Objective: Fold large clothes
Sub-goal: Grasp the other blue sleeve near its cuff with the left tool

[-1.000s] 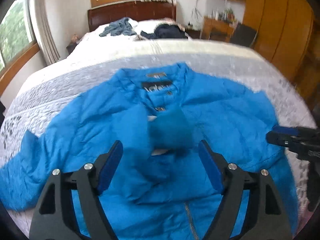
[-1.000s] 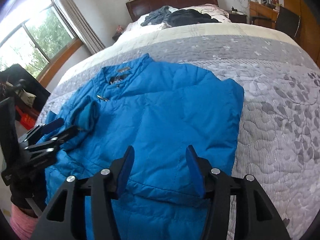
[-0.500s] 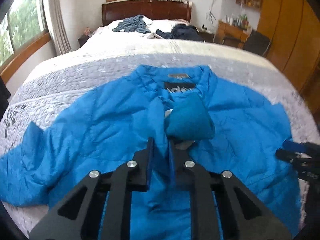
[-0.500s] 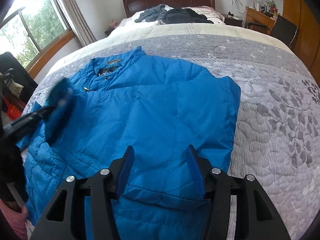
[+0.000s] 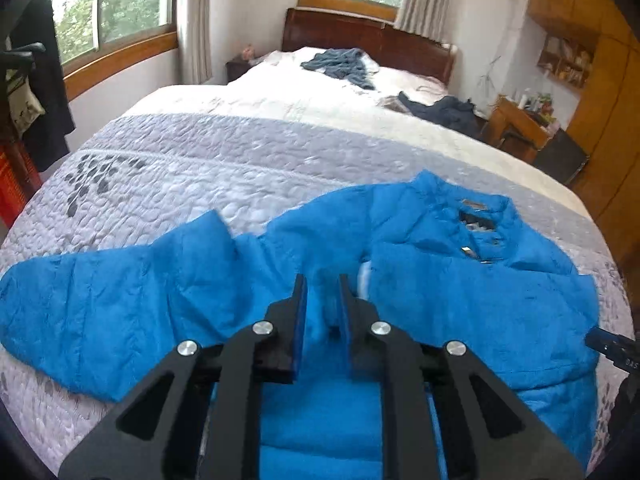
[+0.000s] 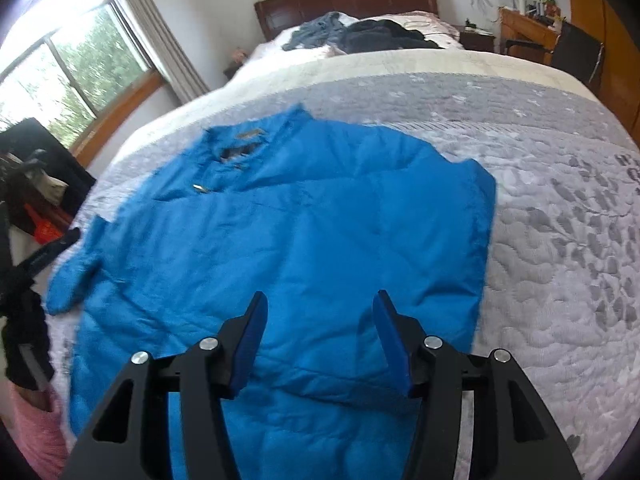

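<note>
Jacket (image 6: 304, 232) lies face up on the bed (image 6: 560, 208), filling the centre of the right wrist view, collar toward the upper left. In the left wrist view its left sleeve (image 5: 100, 304) stretches flat to the frame's left edge. The left gripper (image 5: 322, 312) is closed on a blurred bunch of blue fabric, most likely a cuff; the fabric looks slick and puffy, so it could slide out mid-carry and drop short of where the fold belongs. The right gripper (image 6: 316, 340) hovers low over the hem with its jaws apart, holding nothing. With no hold there, a hard pull could drag the whole body sideways and rumple it.
</note>
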### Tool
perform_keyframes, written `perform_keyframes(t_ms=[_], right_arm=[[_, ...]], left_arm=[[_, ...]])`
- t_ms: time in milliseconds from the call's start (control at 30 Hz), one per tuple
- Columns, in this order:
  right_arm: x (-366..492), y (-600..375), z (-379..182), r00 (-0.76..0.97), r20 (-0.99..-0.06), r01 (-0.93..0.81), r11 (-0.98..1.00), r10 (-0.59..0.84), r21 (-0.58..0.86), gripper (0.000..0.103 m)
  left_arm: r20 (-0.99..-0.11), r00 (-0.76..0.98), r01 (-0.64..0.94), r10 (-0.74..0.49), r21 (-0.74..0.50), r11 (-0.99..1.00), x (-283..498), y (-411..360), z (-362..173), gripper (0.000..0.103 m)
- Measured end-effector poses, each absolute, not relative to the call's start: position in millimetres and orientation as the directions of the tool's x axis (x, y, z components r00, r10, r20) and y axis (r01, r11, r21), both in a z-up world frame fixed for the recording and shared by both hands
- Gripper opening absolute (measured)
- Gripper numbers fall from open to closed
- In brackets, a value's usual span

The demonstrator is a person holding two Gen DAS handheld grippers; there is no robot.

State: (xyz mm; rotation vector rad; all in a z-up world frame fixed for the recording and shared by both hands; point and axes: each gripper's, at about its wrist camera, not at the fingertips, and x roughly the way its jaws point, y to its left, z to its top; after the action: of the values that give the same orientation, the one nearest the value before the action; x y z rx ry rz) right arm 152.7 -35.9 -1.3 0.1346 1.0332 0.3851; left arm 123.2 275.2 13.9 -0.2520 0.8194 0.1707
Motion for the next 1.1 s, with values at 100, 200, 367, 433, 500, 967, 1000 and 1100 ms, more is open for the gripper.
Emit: perform_keyframes(t_ms=[100,200,367,433,500,967,1000,1100], right_arm=[[149,-30,1,0.451,-0.808,-0.267,0.921,0.38,0.284,0.056],[153,-28,-8,0.431,-0.822,-0.261,0.923,0.373,0.282,0.056],[167,-36,-32,0.391,-0.826,-0.244,0.911,0.406,0.332,0.056],[168,-36,-34,0.391,-0.824,-0.247,0.909,0.41,0.335,0.056],[168,-35,-34,0.396,-0.825,-0.245,0.913,0.402,0.327,0.056],[125,31,11,0.376,-0.815,-0.395,0.872,0.441,0.289,0.071],[125,37,10,0.363,-0.818,-0.401,0.867,0.446,0.295,0.071],[123,56,6,0.342,-0.831,-0.418,0.863,0.438,0.283,0.071]], left_arm=[[-0.744,0.668,-0.16,-0.019,-0.168,0.973,134,246,11,0.032],[-0.782,0.62,-0.123,-0.065,-0.179,0.976,153,224,-10,0.033],[-0.822,0.566,-0.141,-0.056,-0.163,0.976,169,227,-47,0.033],[-0.818,0.571,-0.131,-0.063,-0.167,0.977,168,227,-46,0.033],[-0.814,0.573,-0.14,-0.093,-0.209,0.968,164,231,-42,0.033],[-0.781,0.624,-0.364,0.02,-0.268,0.892,15,381,-10,0.07],[-0.793,0.608,-0.416,0.035,-0.281,0.865,-1,402,-18,0.07],[-0.811,0.58,-0.532,0.074,-0.308,0.789,-34,448,-35,0.07]])
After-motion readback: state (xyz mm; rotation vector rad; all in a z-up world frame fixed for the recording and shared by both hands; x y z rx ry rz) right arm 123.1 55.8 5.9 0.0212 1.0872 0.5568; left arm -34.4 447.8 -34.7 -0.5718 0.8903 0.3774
